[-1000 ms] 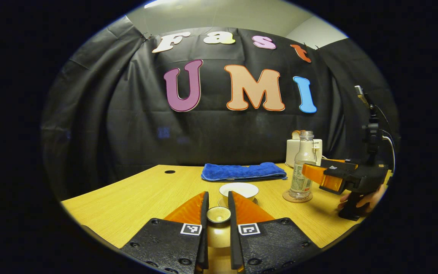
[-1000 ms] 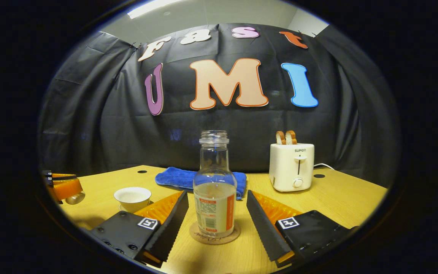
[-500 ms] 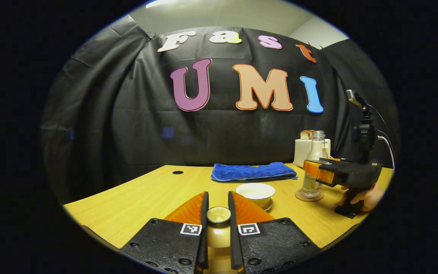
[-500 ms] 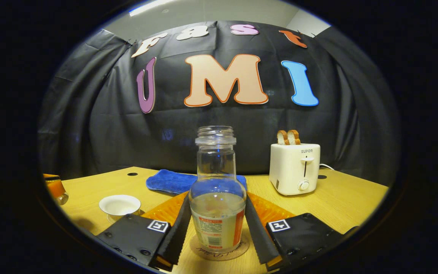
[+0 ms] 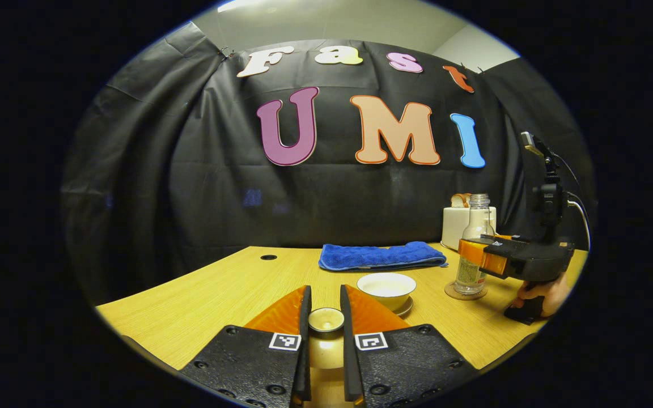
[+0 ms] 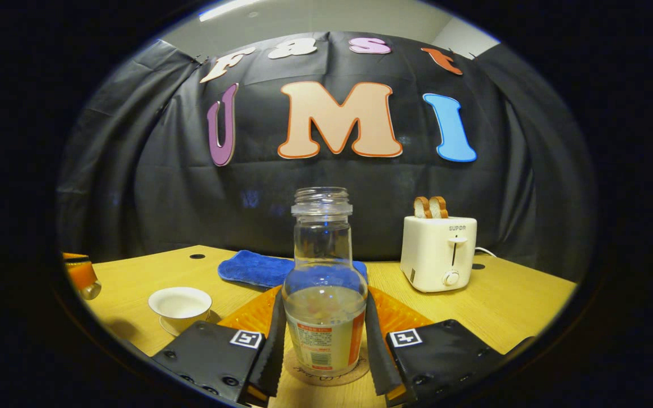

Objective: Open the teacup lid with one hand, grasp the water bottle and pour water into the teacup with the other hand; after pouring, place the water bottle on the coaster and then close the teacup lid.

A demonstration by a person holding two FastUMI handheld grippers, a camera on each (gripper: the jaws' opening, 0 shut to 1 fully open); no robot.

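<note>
The left tongs are gripping the lid by its knob, both fingers pressing it, holding it above the table. The open cup is sitting just ahead and slightly right of them on its saucer. The right tongs are closing on the bottle, both fingers pressing against its lower body, while the bottle is standing upright on the coaster between them. A toaster and a blue cloth are lying farther beyond.
</note>
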